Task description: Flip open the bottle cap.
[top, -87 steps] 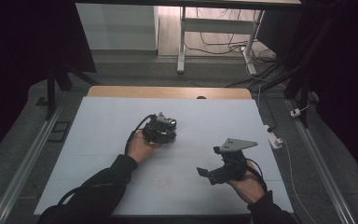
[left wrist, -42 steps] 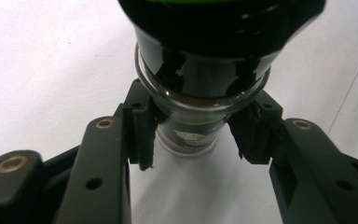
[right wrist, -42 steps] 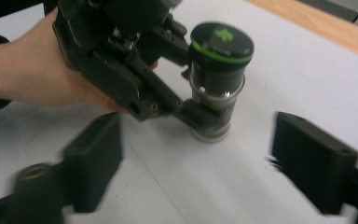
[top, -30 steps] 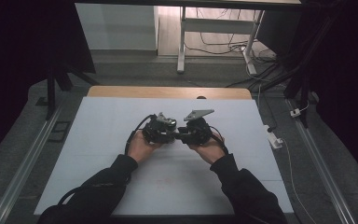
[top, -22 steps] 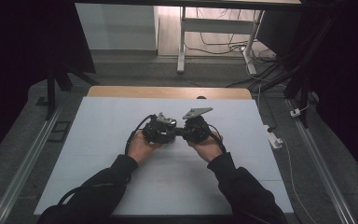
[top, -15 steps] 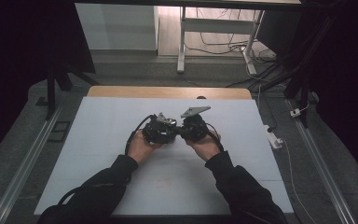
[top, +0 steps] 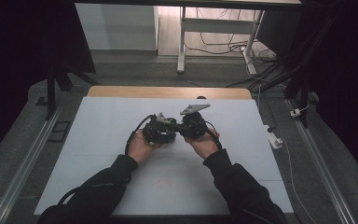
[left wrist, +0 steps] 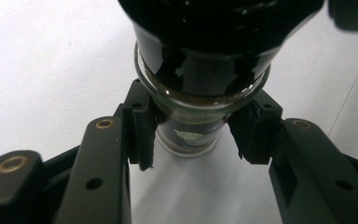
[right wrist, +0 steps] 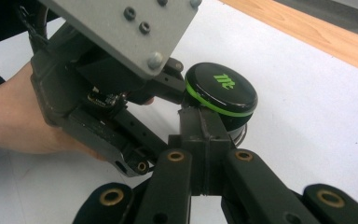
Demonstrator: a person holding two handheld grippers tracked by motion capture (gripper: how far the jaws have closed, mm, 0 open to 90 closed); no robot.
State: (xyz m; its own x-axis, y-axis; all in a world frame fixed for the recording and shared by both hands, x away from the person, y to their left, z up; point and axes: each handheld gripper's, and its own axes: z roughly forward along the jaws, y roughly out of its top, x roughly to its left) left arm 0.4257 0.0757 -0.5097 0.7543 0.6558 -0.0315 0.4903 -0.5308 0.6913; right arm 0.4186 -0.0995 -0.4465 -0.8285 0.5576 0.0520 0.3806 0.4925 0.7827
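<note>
- Glass makes up the small jar [left wrist: 193, 126], dark powder inside and a black lid [right wrist: 221, 88] ringed in green on top; you hold it just above the white table [top: 98, 140], mid-table.
- Your left gripper [left wrist: 193, 140] has its jaws clamped on the glass body below the shoulder.
- Your right gripper [right wrist: 200, 140] has its jaws closed together, touching the lid's side; nothing shows between them.
- Expect it to be light, rigid, slick and breakable: keep a firm grip on the body and take the lid by its rim.
</note>
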